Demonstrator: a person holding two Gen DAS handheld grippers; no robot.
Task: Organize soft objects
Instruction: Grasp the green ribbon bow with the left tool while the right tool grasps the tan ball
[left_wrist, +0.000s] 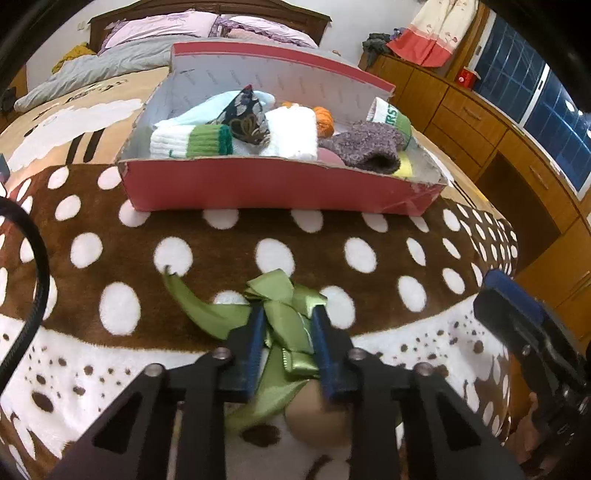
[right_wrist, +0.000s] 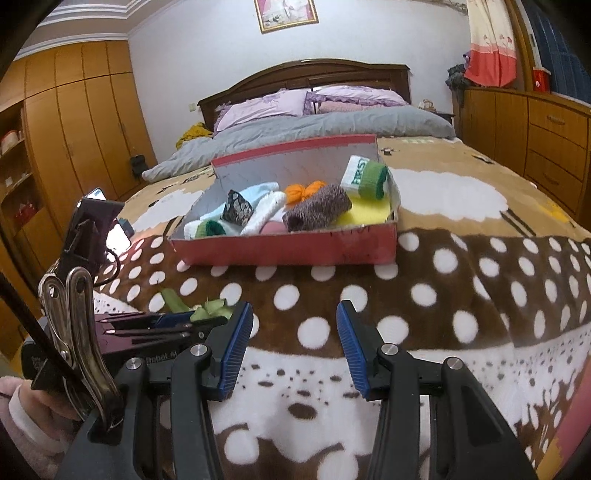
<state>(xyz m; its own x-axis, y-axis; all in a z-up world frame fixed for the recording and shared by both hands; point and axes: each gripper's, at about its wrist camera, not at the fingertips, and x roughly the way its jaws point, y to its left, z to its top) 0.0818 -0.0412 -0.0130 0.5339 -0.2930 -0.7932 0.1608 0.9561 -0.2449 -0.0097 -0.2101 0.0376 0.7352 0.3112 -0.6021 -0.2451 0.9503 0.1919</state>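
Observation:
My left gripper (left_wrist: 288, 314) is shut on a green satin ribbon bow (left_wrist: 286, 321), just above the spotted brown blanket (left_wrist: 229, 251); one ribbon tail trails to the left. Beyond it stands an open red cardboard box (left_wrist: 273, 184) holding rolled socks (left_wrist: 192, 142), a purple knit sock (left_wrist: 365, 146), orange yarn (left_wrist: 325, 120) and a dark patterned pouch (left_wrist: 245, 118). In the right wrist view my right gripper (right_wrist: 295, 325) is open and empty above the blanket, facing the box (right_wrist: 288, 247). The left gripper and the bow (right_wrist: 212, 308) show at its left.
Wooden drawers (left_wrist: 491, 125) and a window line the right side of the bed. A wardrobe (right_wrist: 74, 129) stands on the left. Pillows (right_wrist: 295, 103) and a grey duvet (right_wrist: 314, 127) lie at the headboard end behind the box.

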